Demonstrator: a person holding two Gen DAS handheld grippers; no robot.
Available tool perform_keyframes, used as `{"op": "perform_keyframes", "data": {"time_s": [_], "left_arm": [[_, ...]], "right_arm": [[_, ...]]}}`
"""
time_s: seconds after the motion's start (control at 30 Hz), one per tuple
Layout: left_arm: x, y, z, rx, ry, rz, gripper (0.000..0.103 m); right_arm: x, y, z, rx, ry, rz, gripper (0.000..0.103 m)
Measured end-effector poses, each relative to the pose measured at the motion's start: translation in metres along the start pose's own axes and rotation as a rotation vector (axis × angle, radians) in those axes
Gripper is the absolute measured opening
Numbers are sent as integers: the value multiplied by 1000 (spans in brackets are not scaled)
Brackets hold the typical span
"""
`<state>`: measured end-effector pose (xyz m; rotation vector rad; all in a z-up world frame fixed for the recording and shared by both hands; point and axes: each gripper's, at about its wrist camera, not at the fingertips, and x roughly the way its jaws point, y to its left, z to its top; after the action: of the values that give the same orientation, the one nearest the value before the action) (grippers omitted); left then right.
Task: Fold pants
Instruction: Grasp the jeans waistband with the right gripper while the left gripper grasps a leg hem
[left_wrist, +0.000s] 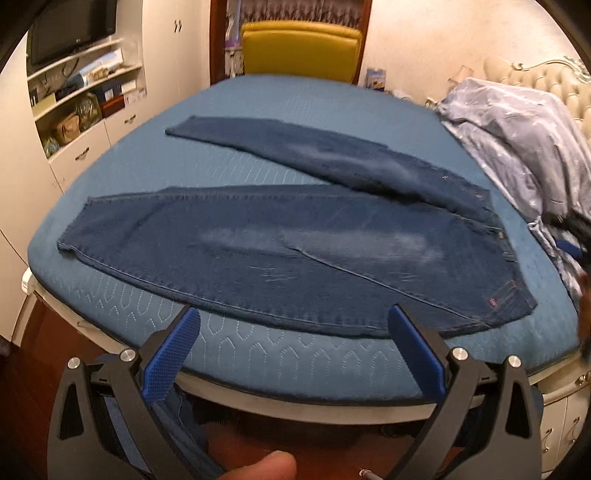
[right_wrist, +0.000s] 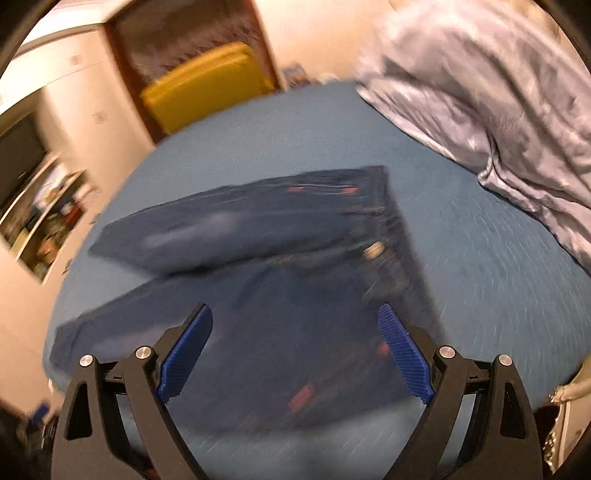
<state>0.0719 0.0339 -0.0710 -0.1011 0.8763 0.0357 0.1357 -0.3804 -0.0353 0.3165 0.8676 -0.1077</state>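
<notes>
Cream walls, white shelving — yellow chair beyond.

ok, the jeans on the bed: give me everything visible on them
The jeans are dark blue denim with faded pale patches on the thighs and small pink-red stitch marks near the waist. They lie flat and unfolded on the blue quilted mattress, legs spread in a V toward the left, waistband toward the right near the grey bedding. Neither open claw touches them; only the mattress does.

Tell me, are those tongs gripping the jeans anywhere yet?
No. Both the left tongs and the right tongs stand open with nothing between their pads. The jeans lie spread on the blue mattress, untouched.
</notes>
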Motion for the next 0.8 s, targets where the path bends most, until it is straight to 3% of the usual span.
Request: {"op": "perform_keyframes", "data": {"time_s": [0.17, 0.27, 0.5, 0.6, 0.67, 0.8], "left_arm": [[35, 23, 11, -20, 46, 66, 102], [52, 41, 15, -39, 82, 129, 102], [79, 73, 27, -80, 135, 254, 102], [84, 79, 32, -83, 138, 277, 102], [87, 82, 35, -84, 144, 287, 102], [91, 83, 48, -98, 132, 265, 102]], "right_arm": [[115, -79, 98, 52, 98, -121, 88], [173, -102, 137, 73, 163, -91, 88], [257, -109, 175, 26, 222, -44, 86], [264, -103, 175, -41, 189, -70, 57], [260, -95, 172, -104, 186, -21, 16], [218, -73, 172, -202, 101, 7, 14]]}}
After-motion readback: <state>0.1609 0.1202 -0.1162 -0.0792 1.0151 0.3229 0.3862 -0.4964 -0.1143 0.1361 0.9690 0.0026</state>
